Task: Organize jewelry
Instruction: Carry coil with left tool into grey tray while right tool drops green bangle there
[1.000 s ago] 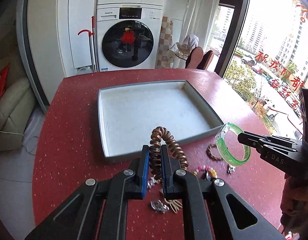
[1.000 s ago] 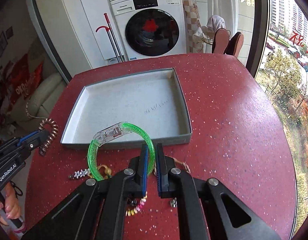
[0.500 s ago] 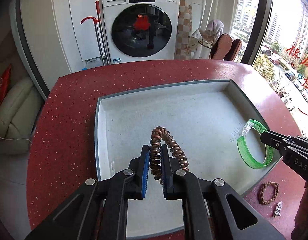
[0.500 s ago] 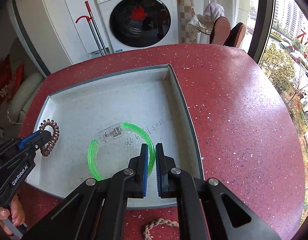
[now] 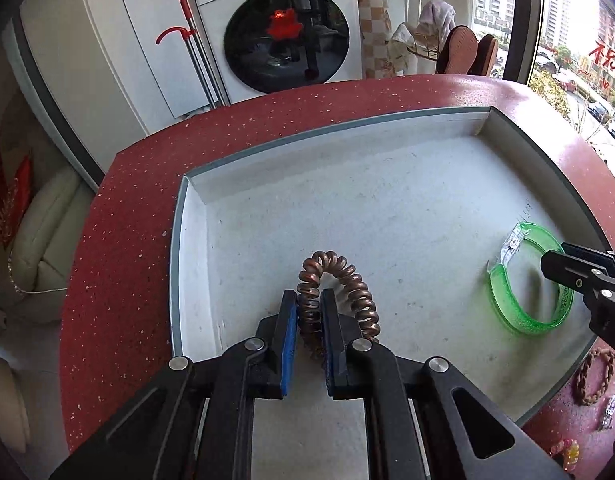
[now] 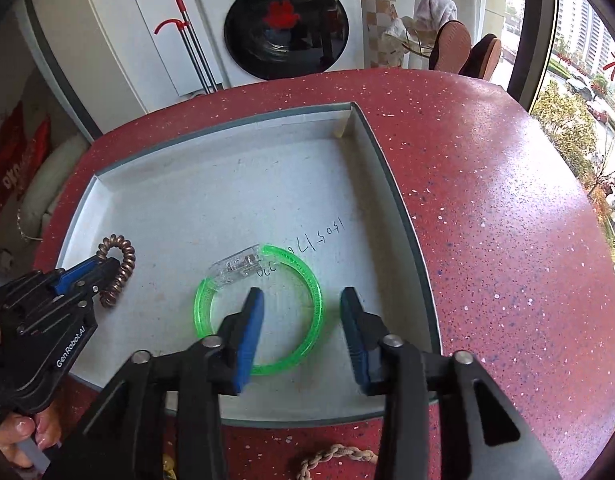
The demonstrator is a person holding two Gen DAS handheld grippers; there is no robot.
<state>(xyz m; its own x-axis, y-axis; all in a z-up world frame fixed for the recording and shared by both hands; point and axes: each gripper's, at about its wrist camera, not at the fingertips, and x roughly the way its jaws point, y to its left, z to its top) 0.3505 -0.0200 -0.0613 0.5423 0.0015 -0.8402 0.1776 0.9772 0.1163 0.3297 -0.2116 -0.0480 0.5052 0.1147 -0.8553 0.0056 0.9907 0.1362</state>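
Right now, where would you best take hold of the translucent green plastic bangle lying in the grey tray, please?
I would grip the green bangle across its plain band on the near right arc, one finger inside, one outside, coming from above. It lies flat in the tray; its clear clasp looks bulkier.

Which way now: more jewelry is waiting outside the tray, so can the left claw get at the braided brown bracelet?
Probably not yet: the left claw is shut on the coppery spiral coil, and the braided brown bracelet lies beyond the grey tray's rim.
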